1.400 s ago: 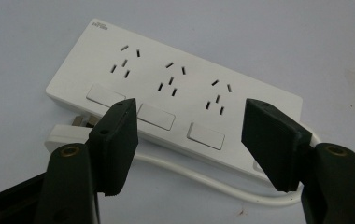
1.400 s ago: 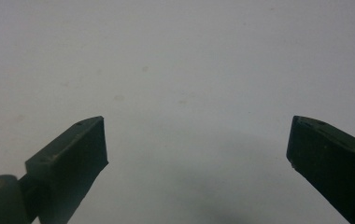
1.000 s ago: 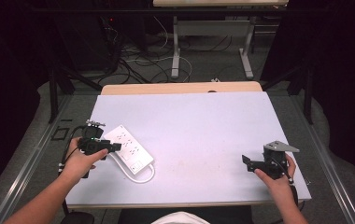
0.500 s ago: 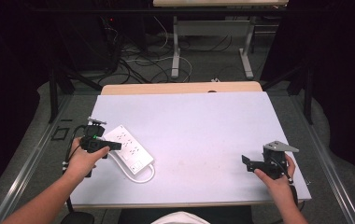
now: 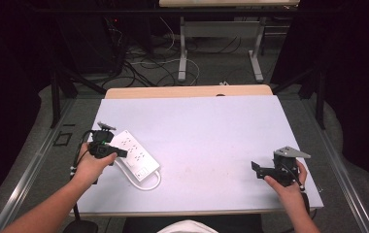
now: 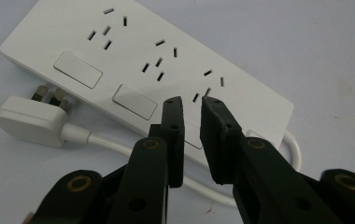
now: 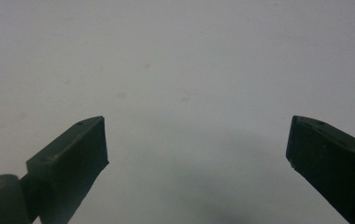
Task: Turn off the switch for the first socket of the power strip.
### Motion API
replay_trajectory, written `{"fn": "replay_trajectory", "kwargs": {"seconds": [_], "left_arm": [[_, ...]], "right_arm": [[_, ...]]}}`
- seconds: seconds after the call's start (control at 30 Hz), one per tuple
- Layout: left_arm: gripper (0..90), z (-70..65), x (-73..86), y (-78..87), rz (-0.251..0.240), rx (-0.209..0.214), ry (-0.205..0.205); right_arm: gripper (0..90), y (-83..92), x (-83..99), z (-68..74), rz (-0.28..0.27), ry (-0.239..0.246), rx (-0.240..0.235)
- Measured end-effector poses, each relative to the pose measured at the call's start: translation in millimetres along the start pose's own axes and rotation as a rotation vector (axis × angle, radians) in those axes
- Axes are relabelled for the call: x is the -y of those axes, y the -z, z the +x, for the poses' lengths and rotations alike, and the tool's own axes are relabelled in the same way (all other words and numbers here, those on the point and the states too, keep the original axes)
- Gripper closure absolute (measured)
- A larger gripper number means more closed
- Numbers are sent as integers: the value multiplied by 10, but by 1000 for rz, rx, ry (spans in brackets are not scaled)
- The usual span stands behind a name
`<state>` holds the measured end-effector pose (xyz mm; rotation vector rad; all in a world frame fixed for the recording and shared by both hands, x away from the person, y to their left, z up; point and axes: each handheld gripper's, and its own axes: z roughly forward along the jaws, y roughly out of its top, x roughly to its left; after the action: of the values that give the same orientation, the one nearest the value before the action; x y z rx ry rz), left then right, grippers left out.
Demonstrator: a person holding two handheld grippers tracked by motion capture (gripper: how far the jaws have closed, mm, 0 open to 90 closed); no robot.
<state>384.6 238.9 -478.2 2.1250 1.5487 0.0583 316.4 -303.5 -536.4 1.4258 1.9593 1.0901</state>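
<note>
A white power strip [image 5: 133,153] with three sockets and three switches lies at the table's left, slanted. In the left gripper view the power strip [image 6: 143,60] has its white plug [image 6: 28,121] and cable beside it. My left gripper [image 5: 123,153] hovers over the strip's left end. Its jaws have just been closing, and the left gripper [image 6: 192,100] shows only a narrow gap with nothing between the pads, above the switch row. My right gripper [image 5: 255,168] rests at the table's right front, and in its own view the right gripper [image 7: 196,135] stands wide open over bare tabletop.
The pale table [image 5: 211,126] has a wooden strip [image 5: 187,91] along its far edge. The strip's white cable [image 5: 149,184] loops toward the front edge. Metal rails run down both sides, and loose cables and desk legs lie on the floor beyond.
The left gripper's jaws have drawn close together over the power strip, and the hand has barely shifted. The right hand and its gripper have stayed where they were.
</note>
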Motion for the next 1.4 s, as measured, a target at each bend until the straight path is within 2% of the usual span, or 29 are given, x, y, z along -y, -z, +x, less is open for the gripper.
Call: {"fn": "replay_trajectory", "kwargs": {"seconds": [0.33, 0.6, 1.4], "left_arm": [[894, 2, -15, -85, 32, -5, -6], [900, 18, -38, -156, 52, -7, -6], [899, 45, -17, -325, 66, -18, -3]], "right_arm": [[47, -1, 2, -1, 2, 0, -1], [47, -3, 3, -4, 3, 6, -3], [47, -6, 6, -9, 4, 16, -2]]}}
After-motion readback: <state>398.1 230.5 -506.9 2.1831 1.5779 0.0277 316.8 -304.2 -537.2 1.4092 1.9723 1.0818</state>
